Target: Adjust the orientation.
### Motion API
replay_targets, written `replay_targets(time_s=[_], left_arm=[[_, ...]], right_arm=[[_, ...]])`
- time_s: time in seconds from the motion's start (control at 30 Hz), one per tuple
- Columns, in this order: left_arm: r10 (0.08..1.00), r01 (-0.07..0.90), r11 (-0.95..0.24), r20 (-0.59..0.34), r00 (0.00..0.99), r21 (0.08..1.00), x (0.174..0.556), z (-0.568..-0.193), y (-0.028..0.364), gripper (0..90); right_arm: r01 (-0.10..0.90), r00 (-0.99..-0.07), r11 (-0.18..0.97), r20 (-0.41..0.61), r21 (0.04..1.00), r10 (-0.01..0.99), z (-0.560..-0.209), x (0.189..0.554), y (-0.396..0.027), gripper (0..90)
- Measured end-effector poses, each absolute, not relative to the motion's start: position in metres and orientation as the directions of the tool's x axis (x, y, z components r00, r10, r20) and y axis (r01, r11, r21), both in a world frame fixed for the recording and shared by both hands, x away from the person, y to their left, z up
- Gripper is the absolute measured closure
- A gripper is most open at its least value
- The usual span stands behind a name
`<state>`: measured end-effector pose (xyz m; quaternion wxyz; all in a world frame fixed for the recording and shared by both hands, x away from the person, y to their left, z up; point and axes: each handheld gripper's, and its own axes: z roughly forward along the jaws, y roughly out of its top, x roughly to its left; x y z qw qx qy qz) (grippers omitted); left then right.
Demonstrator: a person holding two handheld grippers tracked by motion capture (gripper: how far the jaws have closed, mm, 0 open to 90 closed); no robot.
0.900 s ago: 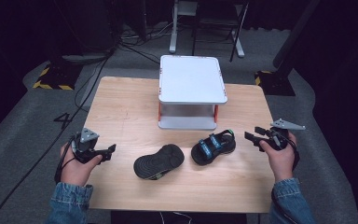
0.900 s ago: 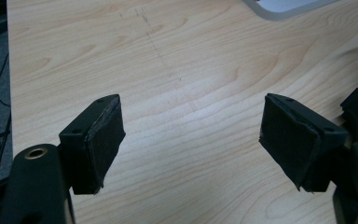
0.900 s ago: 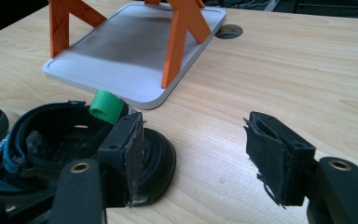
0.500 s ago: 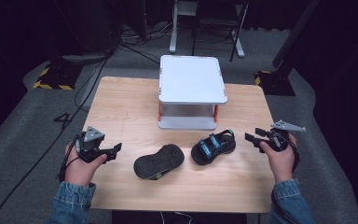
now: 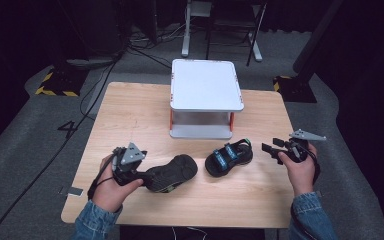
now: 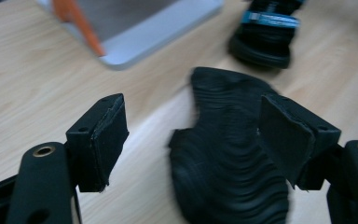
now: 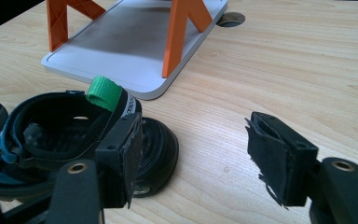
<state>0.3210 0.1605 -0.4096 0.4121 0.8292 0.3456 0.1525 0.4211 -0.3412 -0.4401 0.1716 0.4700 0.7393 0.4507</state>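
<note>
Nearby, both spread tools flank two sandals (image 5: 172, 173) (image 5: 228, 157) before a white stand (image 5: 206, 85).

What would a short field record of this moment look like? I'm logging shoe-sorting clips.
surface: light wooden table
stand: white two-tier shelf with orange posts
left gripper: fingers open, around the heel end of the upturned black rubber-soled sandal
right gripper: fingers open, beside the upright black sandal with blue straps, not touching

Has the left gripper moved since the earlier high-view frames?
Yes. The left gripper has slid rightwards across the table, closing the gap to the overturned sandal, which lies where it did below the white stand.
</note>
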Motion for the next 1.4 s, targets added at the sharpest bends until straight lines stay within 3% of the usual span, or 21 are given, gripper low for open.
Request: replay_targets(time_s=[0.13, 0.37, 0.43, 0.97, 1.0, 1.07, 1.1, 1.4], left_arm=[[0.625, 0.419, -0.466, -0.045, 0.779, 0.78, 0.319, -0.421, 0.141, 24.2], [0.596, 0.407, -0.514, -0.028, 0.803, 0.755, 0.322, -0.439, 0.128, 22.0], [0.6, 0.402, -0.514, -0.017, 0.8, 0.758, 0.324, -0.444, 0.13, 17.1], [0.606, 0.312, -0.577, 0.14, 0.783, 0.755, 0.327, -0.463, 0.13, 19.5], [0.606, 0.312, -0.577, 0.14, 0.783, 0.755, 0.327, -0.463, 0.13, 22.0], [0.601, 0.353, -0.577, 0.09, 0.794, 0.737, 0.331, -0.471, 0.129, 18.9], [0.603, 0.431, -0.595, 0.023, 0.797, 0.679, 0.333, -0.478, 0.128, 16.1], [0.592, 0.422, -0.624, 0.045, 0.805, 0.657, 0.333, -0.475, 0.124, 16.7]], right_arm=[[0.544, -0.506, 0.159, 0.171, 0.824, 0.845, -0.441, 0.422, -0.339, 36.3], [0.563, -0.518, 0.164, 0.191, 0.81, 0.834, -0.444, 0.423, -0.338, 36.3], [0.569, -0.511, 0.165, 0.19, 0.805, 0.838, -0.445, 0.423, -0.337, 35.9], [0.582, -0.509, 0.164, 0.199, 0.797, 0.838, -0.447, 0.424, -0.335, 35.9], [0.583, -0.51, 0.164, 0.201, 0.796, 0.836, -0.447, 0.424, -0.335, 35.9], [0.584, -0.51, 0.164, 0.201, 0.795, 0.837, -0.448, 0.424, -0.335, 35.9], [0.58, -0.513, 0.168, 0.198, 0.797, 0.835, -0.448, 0.424, -0.335, 35.9], [0.582, -0.511, 0.163, 0.202, 0.797, 0.836, -0.448, 0.424, -0.336, 35.8]])
